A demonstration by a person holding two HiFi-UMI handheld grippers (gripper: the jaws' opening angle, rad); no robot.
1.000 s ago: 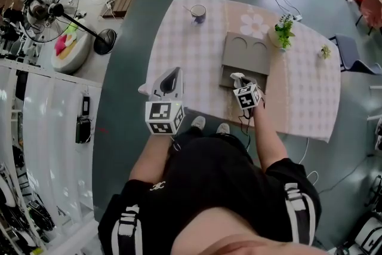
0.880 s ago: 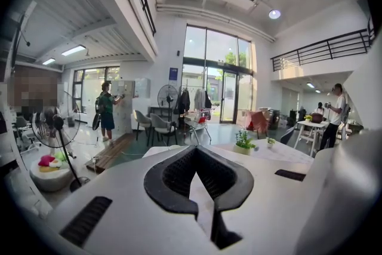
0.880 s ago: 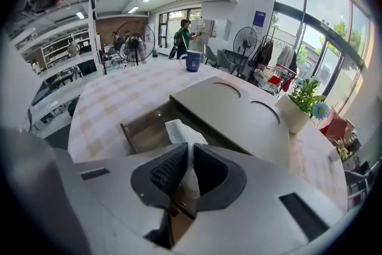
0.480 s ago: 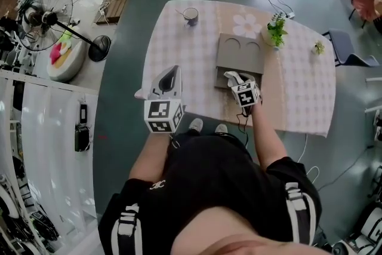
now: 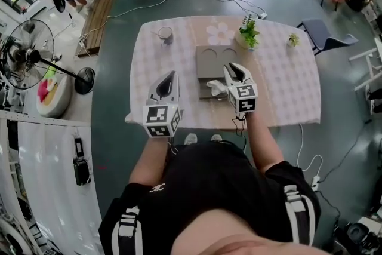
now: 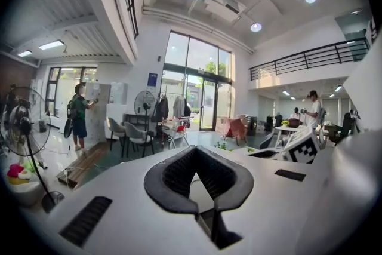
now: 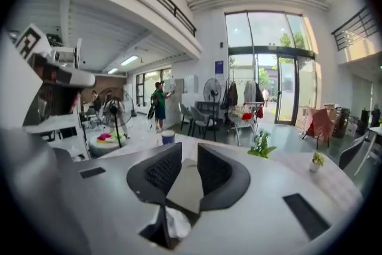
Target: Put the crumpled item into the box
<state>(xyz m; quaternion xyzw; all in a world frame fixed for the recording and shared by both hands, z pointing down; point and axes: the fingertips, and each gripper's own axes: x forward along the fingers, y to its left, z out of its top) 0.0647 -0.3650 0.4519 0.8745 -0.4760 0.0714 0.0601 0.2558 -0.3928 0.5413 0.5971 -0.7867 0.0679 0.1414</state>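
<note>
On the table point(image 5: 280, 86), the crumpled item point(image 5: 216, 86) lies at the open front of the box point(image 5: 210, 63), just beside your right gripper point(image 5: 234, 68). Its jaws stand apart and hold nothing. Your left gripper point(image 5: 169, 77) hangs over the table's near side, jaws pressed together, empty.

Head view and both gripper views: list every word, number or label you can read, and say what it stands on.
No text can be read in any view.
Blue wall sign: too small to read.
Left marker cube and right marker cube: black-and-white square patterns only, no letters or numbers.
</note>
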